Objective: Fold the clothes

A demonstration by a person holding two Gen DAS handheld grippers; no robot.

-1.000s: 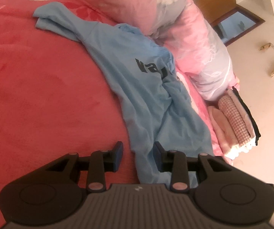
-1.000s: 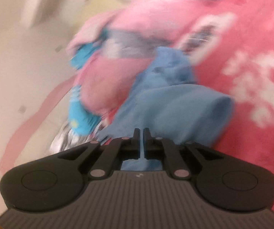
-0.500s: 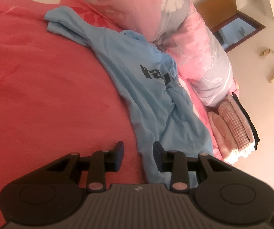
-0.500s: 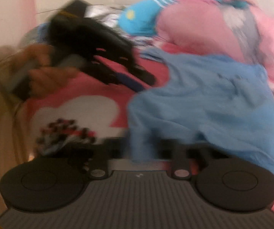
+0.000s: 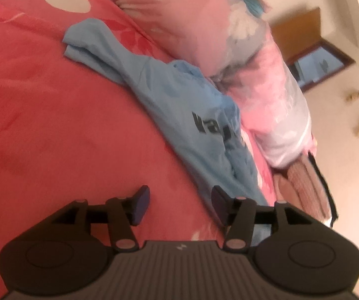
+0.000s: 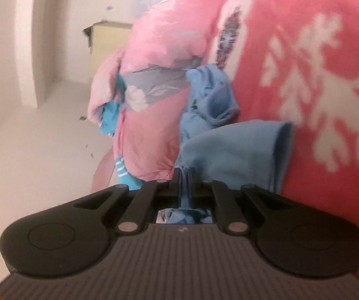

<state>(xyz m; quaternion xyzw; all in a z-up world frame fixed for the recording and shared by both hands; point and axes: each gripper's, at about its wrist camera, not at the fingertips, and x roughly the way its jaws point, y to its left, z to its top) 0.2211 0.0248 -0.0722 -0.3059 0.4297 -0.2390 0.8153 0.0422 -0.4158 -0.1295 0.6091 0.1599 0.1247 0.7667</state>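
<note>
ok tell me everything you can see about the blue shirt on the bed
The blue shirt is a light blue, soft knit tee with a dark printed word on it. It lies crumpled and unfolded in a long strip on the red floral bedspread, against the pink quilt. The right gripper is shut on one bunched edge.

The light blue T-shirt (image 5: 179, 105) is thin, soft, matt cotton-like cloth with a dark printed patch, lying creased on the red floral bed cover (image 5: 54, 125), whose surface looks fuzzy and fleece-like. The pink floral quilt (image 5: 267, 80) beside it is smoother cloth with a faint sheen. Each black gripper (image 5: 180, 206) (image 6: 185, 175) is matt plastic with dull metal pivot pins and a ribbed grey housing.
</note>
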